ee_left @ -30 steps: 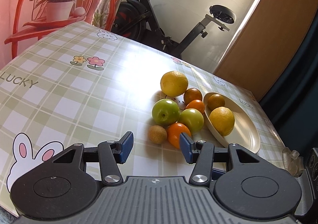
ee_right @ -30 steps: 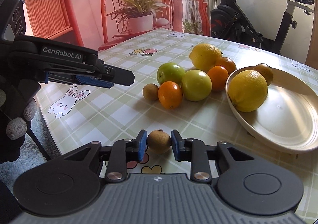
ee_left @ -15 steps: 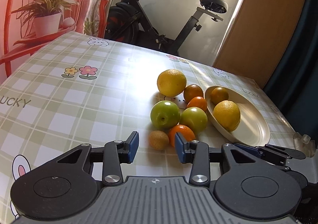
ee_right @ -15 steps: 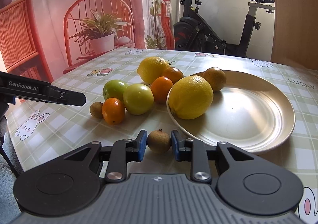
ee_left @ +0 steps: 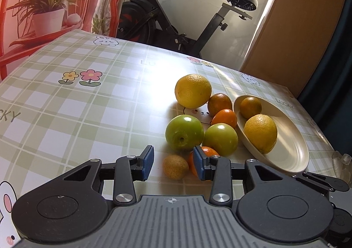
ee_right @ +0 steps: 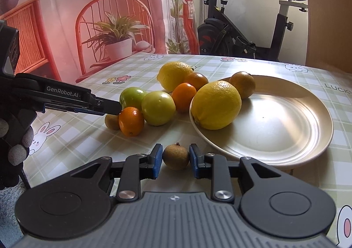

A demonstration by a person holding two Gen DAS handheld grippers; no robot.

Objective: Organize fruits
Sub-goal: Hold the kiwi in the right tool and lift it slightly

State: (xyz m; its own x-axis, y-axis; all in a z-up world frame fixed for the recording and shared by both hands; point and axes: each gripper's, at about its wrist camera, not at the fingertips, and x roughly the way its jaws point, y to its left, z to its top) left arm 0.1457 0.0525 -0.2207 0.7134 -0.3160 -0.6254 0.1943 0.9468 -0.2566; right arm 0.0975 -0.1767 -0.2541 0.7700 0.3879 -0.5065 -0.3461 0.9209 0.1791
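The right gripper (ee_right: pixel 176 161) grasps a small brown fruit (ee_right: pixel 176 157) between its blue pads, just short of the near rim of the plate (ee_right: pixel 286 138), which lies ahead and to its right and carries a lemon (ee_right: pixel 216 105) and a dull orange fruit (ee_right: pixel 242 84). The left gripper (ee_left: pixel 173 163) is released, its jaws spread around another small brown fruit (ee_left: pixel 175 167) on the table (ee_left: pixel 88 111), with an orange (ee_left: pixel 206 151) touching its right pad and two green apples (ee_left: pixel 184 133) just ahead.
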